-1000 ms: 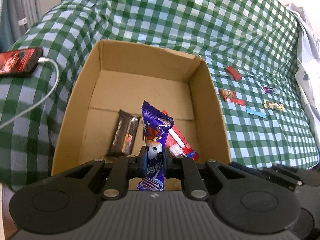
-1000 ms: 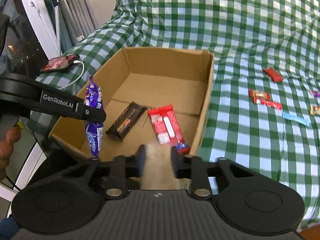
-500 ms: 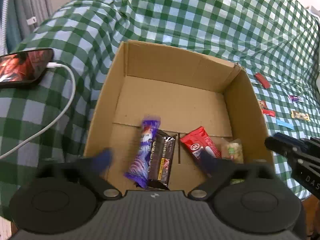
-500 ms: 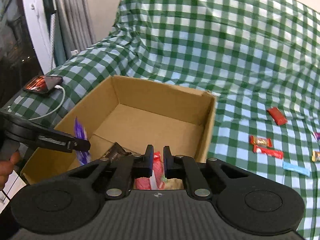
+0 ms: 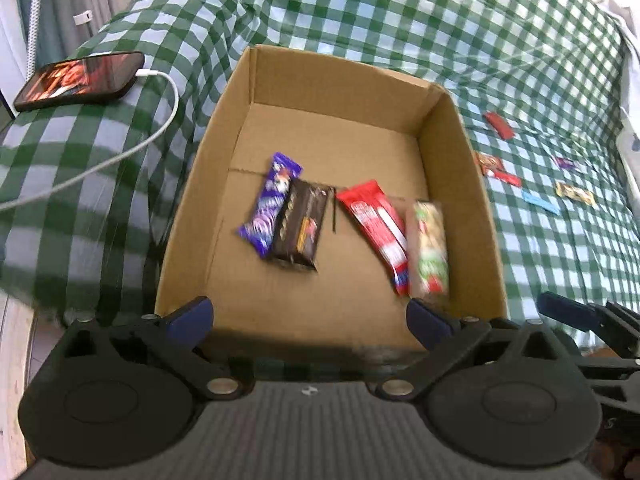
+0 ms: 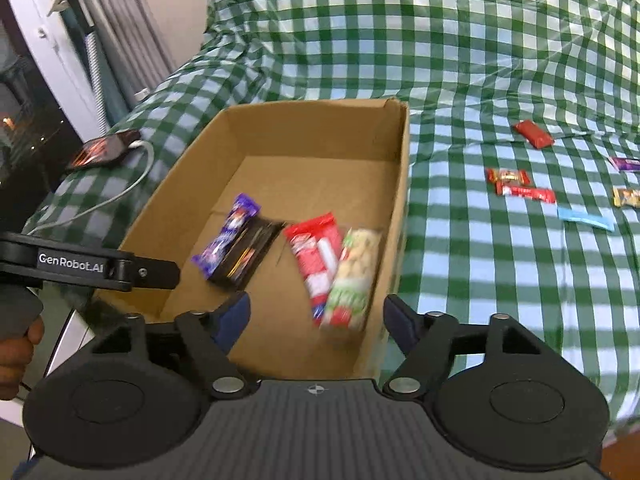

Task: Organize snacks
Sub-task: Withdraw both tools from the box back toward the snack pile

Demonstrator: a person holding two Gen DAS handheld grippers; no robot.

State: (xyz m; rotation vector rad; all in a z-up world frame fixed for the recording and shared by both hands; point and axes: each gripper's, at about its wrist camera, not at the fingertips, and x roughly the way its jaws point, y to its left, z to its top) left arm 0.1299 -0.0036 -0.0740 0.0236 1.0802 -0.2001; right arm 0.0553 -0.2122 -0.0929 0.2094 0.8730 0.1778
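An open cardboard box sits on a green checked cloth. Inside lie a purple snack, a dark bar, a red packet and a beige-green packet. My left gripper is open and empty over the box's near edge. My right gripper is open and empty above the near right corner. Loose snacks lie on the cloth to the right: a red one, a red pair, a blue strip.
A phone with a white charging cable lies on the cloth left of the box. More small snacks lie at the far right. A curtain and window frame stand at the left.
My left gripper opened and dropped the purple snack into the box beside the dark bar. My right gripper opened and released the beige-green packet beside the red packet. Both grippers drew back.
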